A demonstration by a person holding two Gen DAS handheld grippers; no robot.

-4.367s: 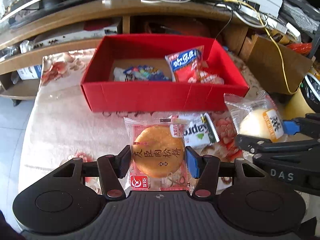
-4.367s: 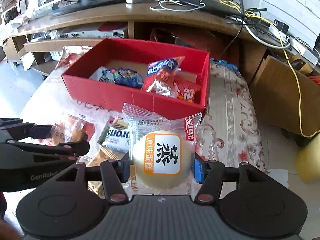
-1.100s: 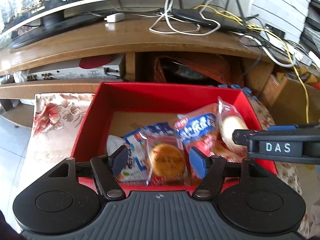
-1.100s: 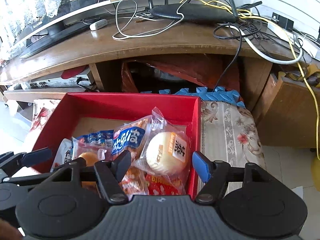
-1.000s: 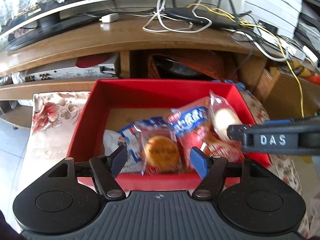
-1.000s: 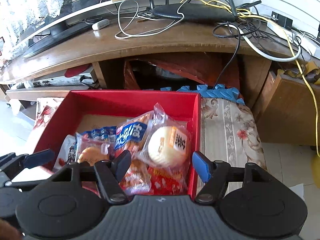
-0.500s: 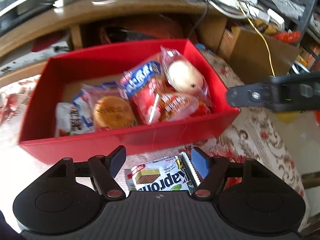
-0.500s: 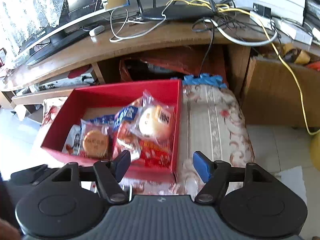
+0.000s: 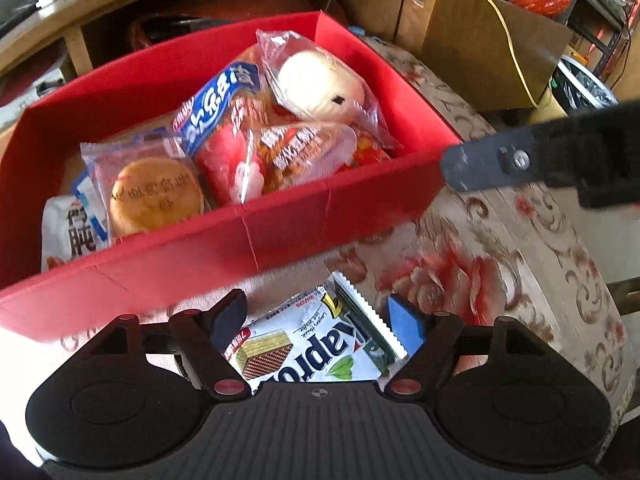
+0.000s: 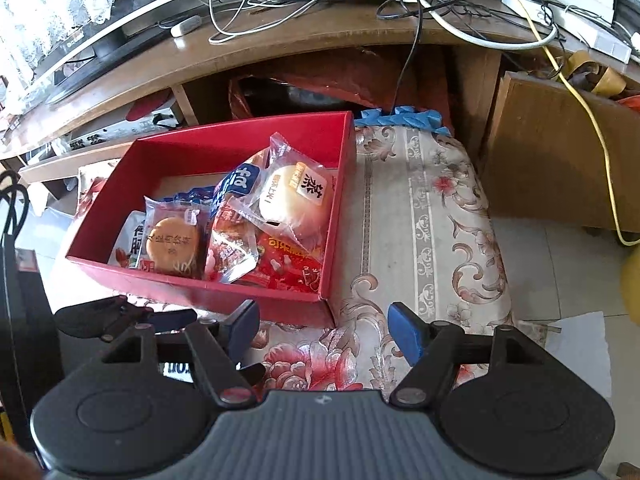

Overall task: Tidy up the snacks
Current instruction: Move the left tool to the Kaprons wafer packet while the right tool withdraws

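the left gripper (image 9: 316,320) was seen above a wafer packet (image 9: 308,348) lying on the table (image 9: 500,260) just in front of the red box (image 9: 248,236); its jaws were opening, the packet between them but not pressed. the right gripper (image 10: 322,330) was held half open and empty. a round cake (image 9: 154,196) and a bun (image 9: 320,84) were lying inside the box.
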